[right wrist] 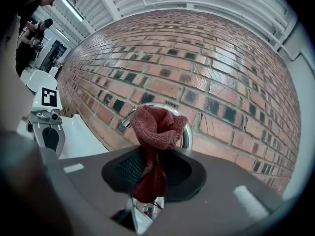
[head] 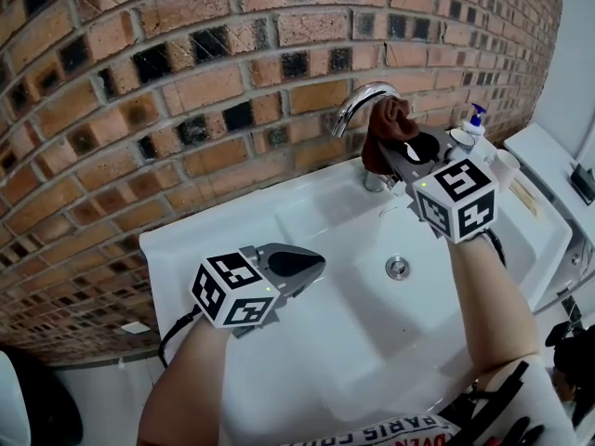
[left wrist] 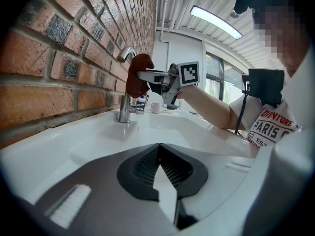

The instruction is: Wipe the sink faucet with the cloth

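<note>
Gripping a bunched red-brown cloth, the right claw has both jaws closed on the fabric. In the right gripper view the cloth's narrow tail sits pinched between the dark pads and its thicker wad stands out past the tips. A chrome arc of the faucet shows directly behind the wad, at centre frame. In the head view the cloth lies against the right side of the faucet's curved neck, in the upper right of the frame, just under the bend of the spout. The left gripper view shows the same contact from the side, with the wad over the neck, above the faucet's upright base. The faucet stands at the back edge of a white sink, hard against a brick wall. The drain is in the basin, below and a little right of the faucet in the head view. The left claw is closed with nothing between its jaws; the pads meet in a seam at their far end. In the head view it sits at lower left, over the sink's left part and well apart from faucet and cloth, tips pointing right. Whether it touches the sink cannot be told. A pump bottle stands at the sink's far right corner, just beside the right claw's marker cube.
</note>
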### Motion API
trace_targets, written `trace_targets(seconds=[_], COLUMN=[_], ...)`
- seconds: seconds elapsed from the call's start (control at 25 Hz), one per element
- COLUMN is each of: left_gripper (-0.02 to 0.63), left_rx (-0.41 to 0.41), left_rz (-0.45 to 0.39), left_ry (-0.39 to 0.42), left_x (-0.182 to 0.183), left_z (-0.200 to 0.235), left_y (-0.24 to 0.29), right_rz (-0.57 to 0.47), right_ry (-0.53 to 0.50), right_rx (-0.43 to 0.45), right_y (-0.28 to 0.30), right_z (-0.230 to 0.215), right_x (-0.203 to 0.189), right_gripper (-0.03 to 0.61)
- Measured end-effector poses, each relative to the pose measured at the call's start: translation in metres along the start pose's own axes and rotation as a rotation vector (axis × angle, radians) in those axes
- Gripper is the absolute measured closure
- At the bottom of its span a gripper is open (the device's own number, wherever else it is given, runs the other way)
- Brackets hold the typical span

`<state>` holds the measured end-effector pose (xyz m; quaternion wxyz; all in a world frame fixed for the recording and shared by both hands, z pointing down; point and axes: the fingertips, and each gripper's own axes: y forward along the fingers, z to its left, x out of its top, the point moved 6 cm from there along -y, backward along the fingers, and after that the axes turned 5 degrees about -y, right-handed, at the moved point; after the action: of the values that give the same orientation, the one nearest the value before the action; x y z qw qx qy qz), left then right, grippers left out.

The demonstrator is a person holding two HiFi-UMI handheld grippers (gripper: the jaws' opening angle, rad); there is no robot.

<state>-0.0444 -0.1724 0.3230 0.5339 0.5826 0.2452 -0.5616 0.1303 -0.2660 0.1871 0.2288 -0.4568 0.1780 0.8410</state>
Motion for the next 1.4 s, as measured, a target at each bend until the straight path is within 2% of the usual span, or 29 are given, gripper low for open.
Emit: trace_targets(seconds=[0.4,0.72,1.4], left_gripper=[0.609,0.609,0.609], left_rx=[-0.002,-0.002,-0.001], left_rz=[0.001,0.0,0.0], left_ry=[-0.002,-0.001,-0.002], left_x=[0.0,0.0,0.0], left_z=[0.0,-0.001,-0.001], left_y=[-0.001,0.0,0.0], right_rz=[0.153,0.187,0.177], right_ry=[-0.06,-0.084,-0.003], right_rx=[0.032,0.023,0.002], right_y=[0.024,0.028,0.025], right_z=[0.009,0.006,-0.01], right_x=[-0.04,-0.039,-0.037], right_gripper=[0.483,0.482,0.482])
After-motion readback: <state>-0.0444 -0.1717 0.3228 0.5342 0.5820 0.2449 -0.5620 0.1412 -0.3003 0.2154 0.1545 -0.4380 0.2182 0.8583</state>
